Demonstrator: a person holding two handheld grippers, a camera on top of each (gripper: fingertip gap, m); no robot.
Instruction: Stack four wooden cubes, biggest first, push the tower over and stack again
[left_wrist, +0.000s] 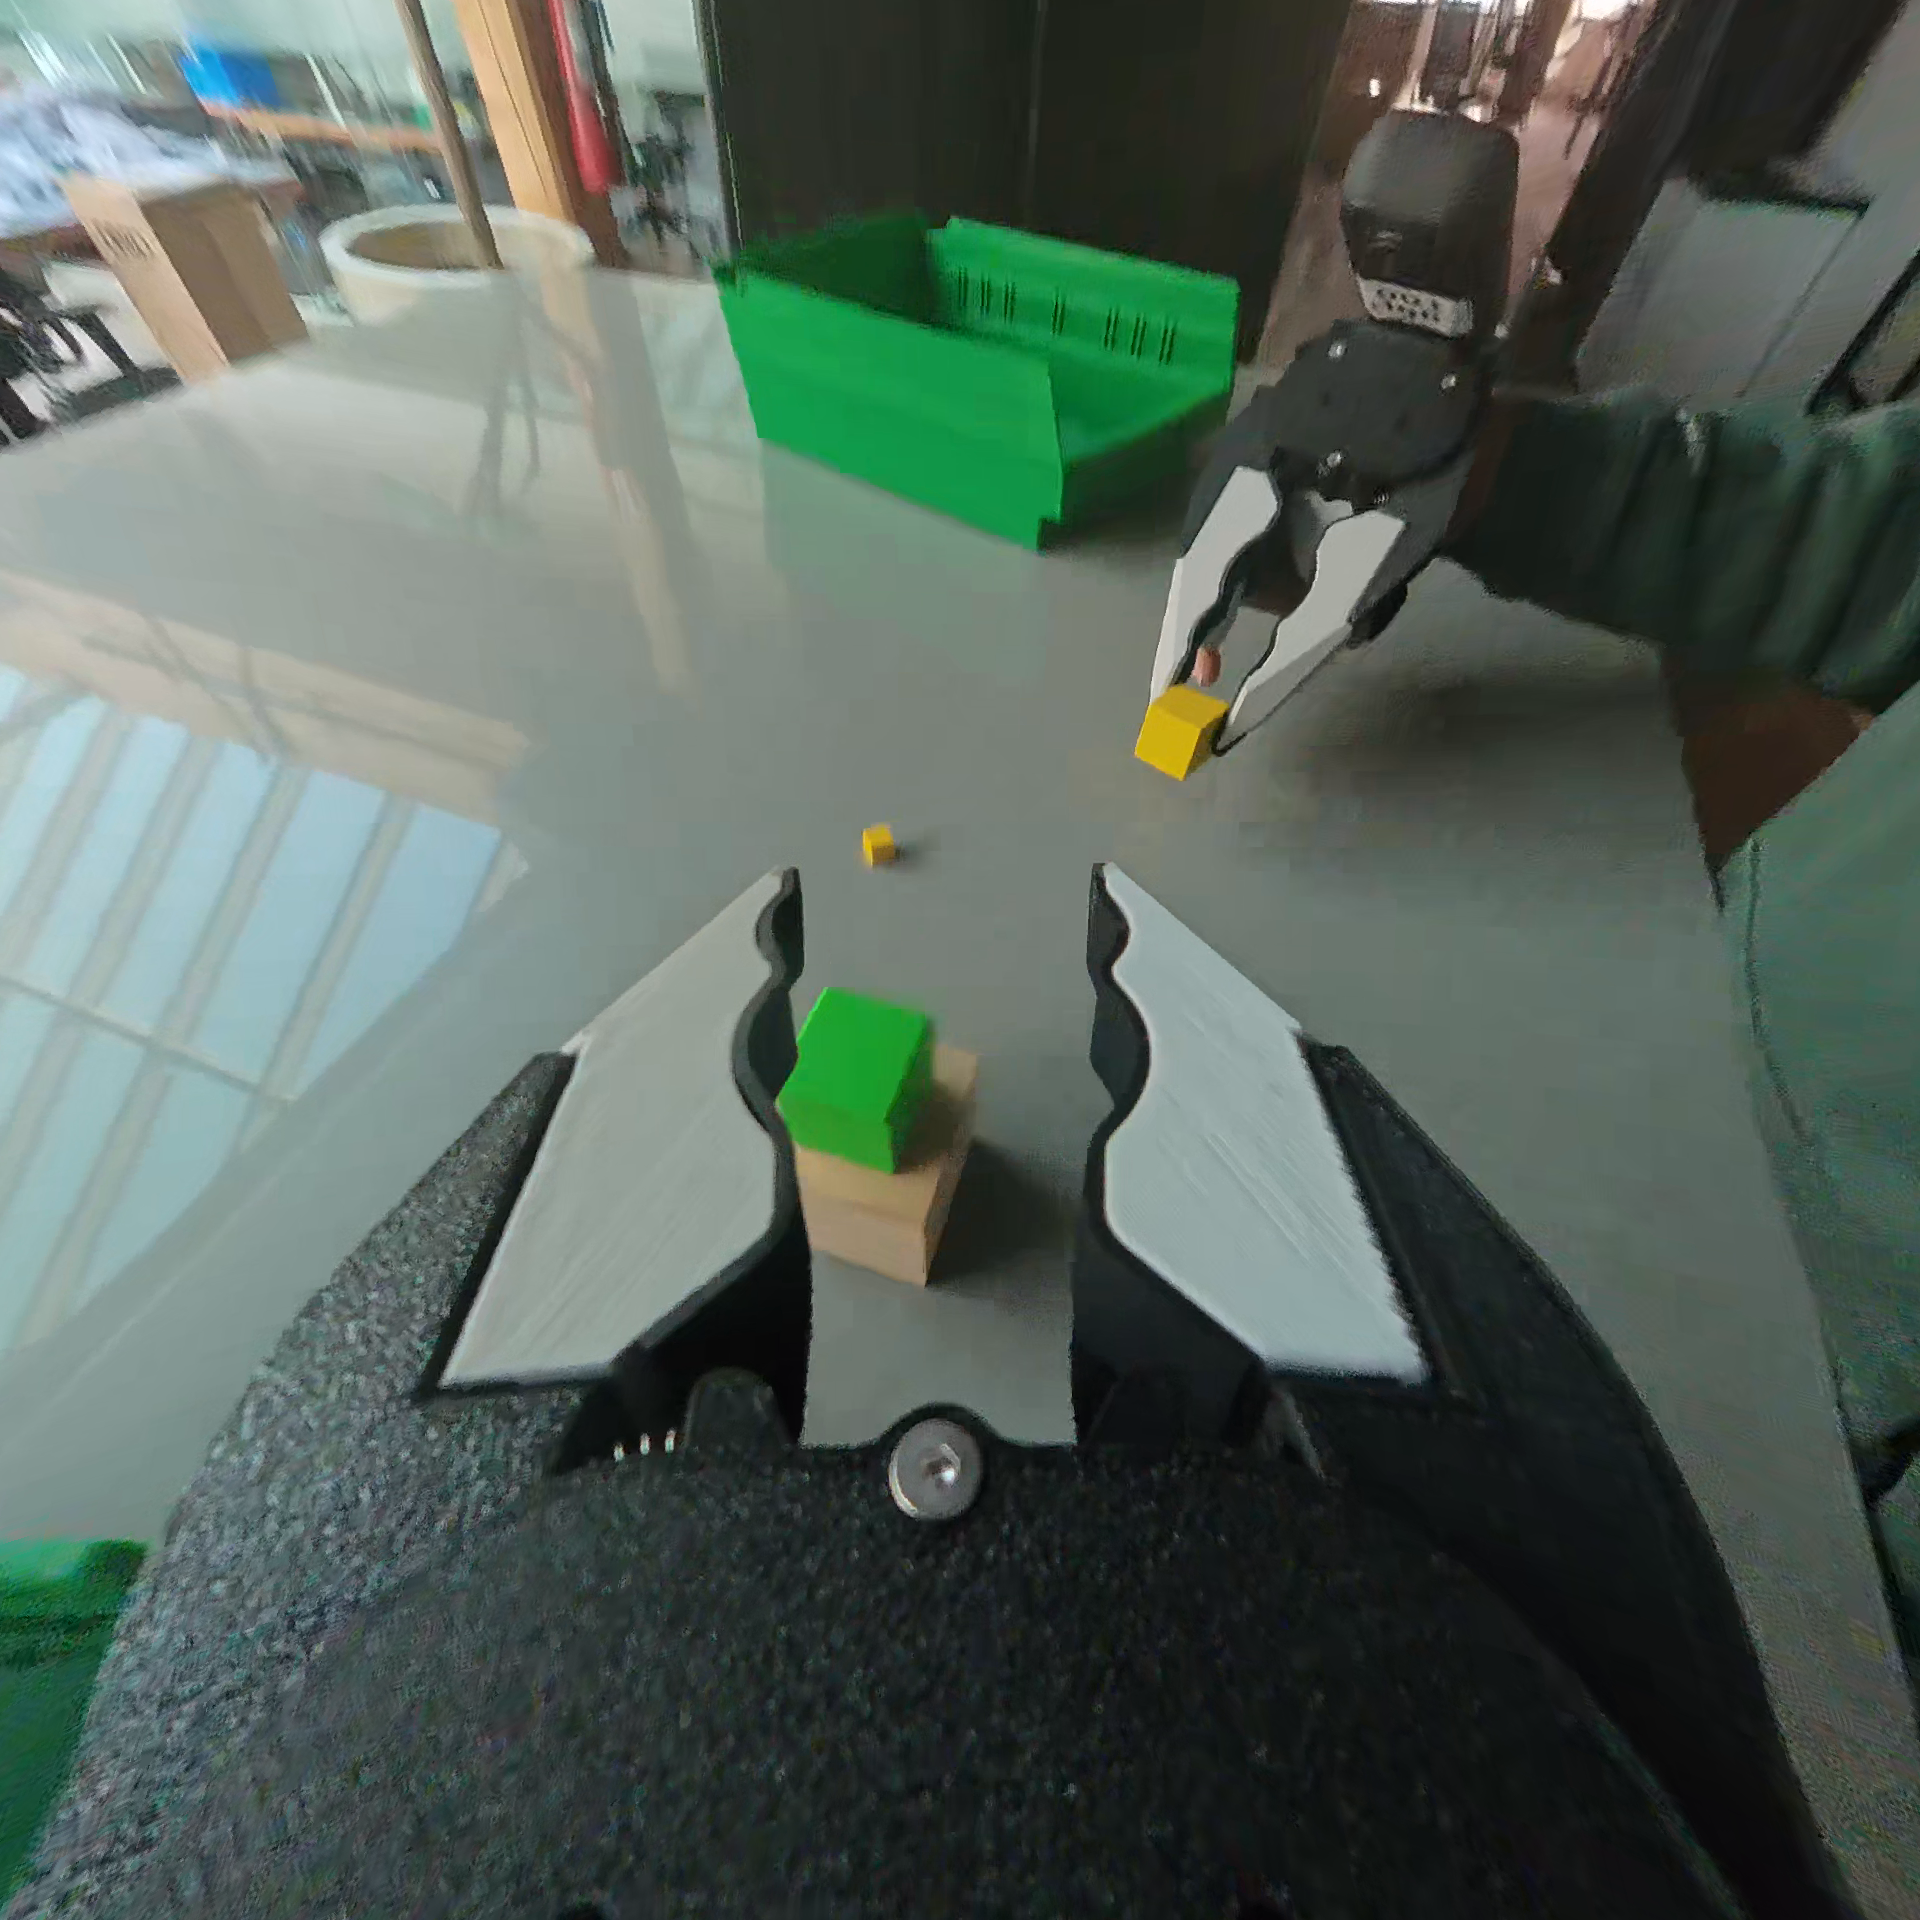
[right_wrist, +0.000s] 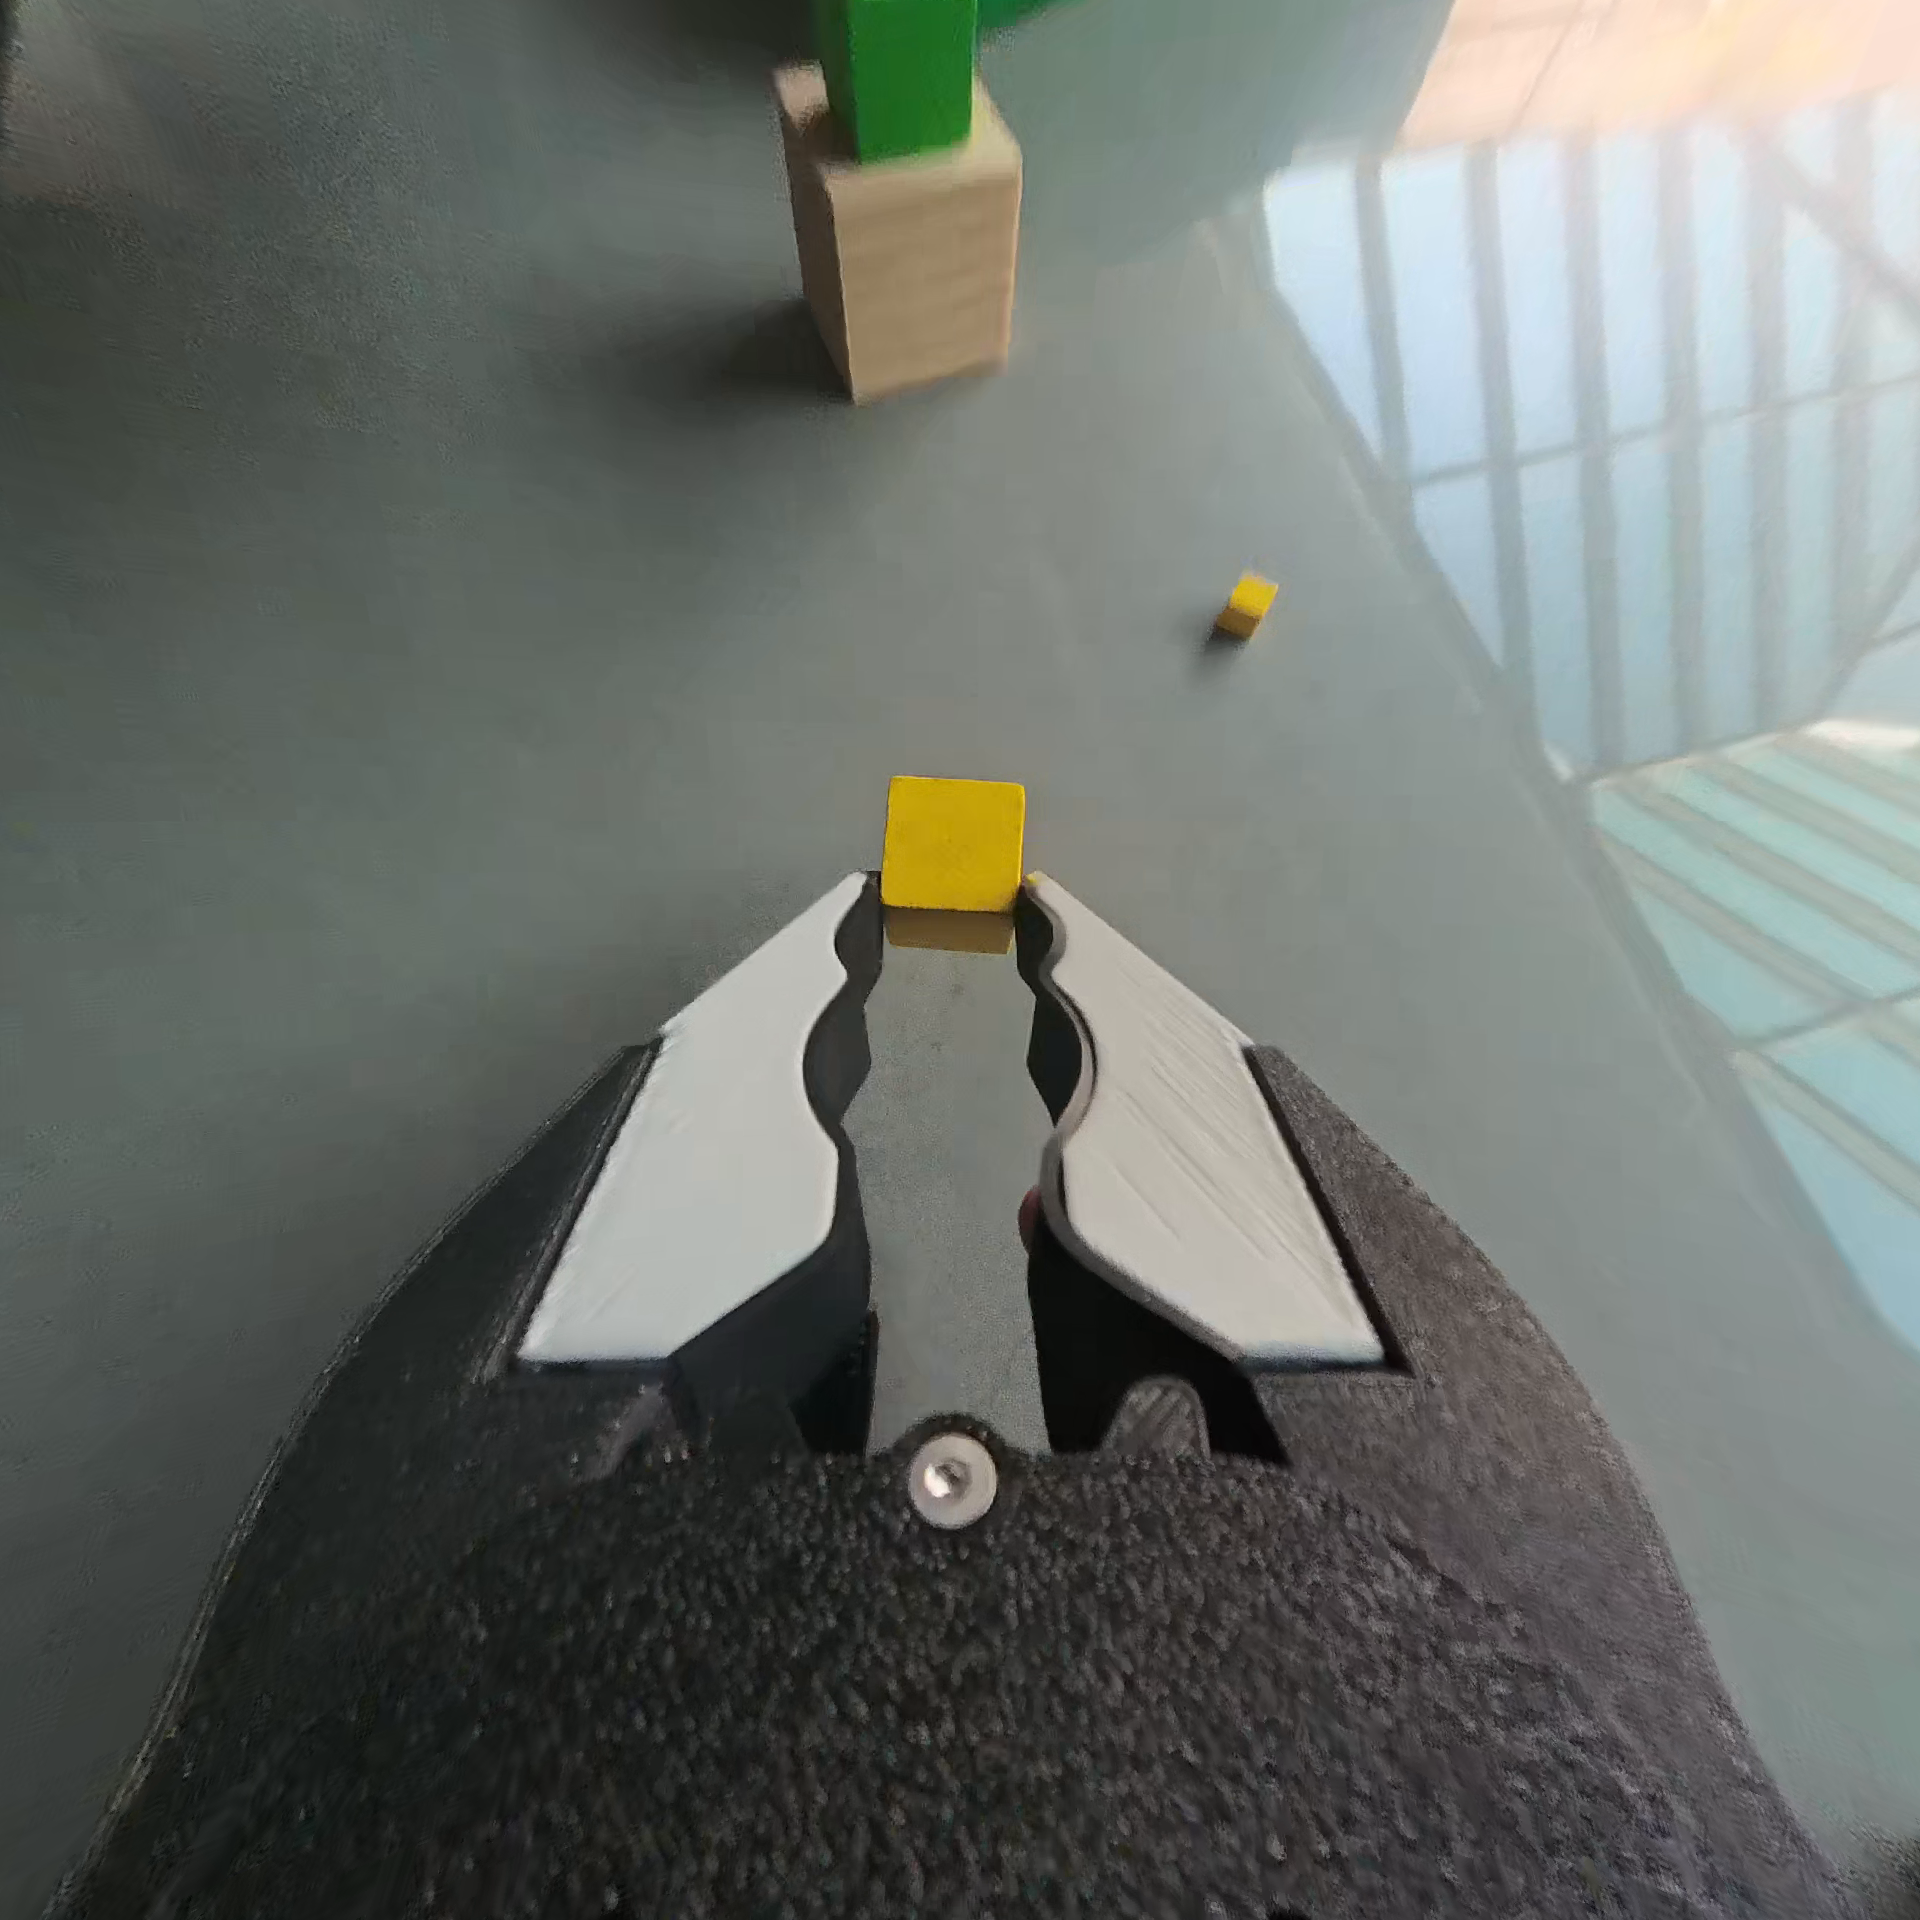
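Note:
My left gripper (left_wrist: 945, 883) is open and empty, above a green cube (left_wrist: 857, 1075) that sits on a larger wooden cube (left_wrist: 888, 1205); the green cube is close to the left finger. My right gripper (right_wrist: 948, 883) is shut on a yellow cube (right_wrist: 954, 844) at the fingertips, held above the grey table. It also shows in the left wrist view (left_wrist: 1195, 717) with the yellow cube (left_wrist: 1179, 730), to the right of the stack. The stack shows in the right wrist view ahead: green cube (right_wrist: 904, 73) on wooden cube (right_wrist: 914, 270). A tiny yellow cube (left_wrist: 878, 844) (right_wrist: 1245, 606) lies on the table.
A green plastic bin (left_wrist: 904, 384) stands at the back of the glossy grey table (left_wrist: 416, 623). A person's green sleeve (left_wrist: 1683, 520) reaches in from the right. A cardboard box (left_wrist: 187, 270) and a round planter (left_wrist: 447, 255) stand beyond the table at the left. The tips of one gripper are about 20 cm away from the tips of the other.

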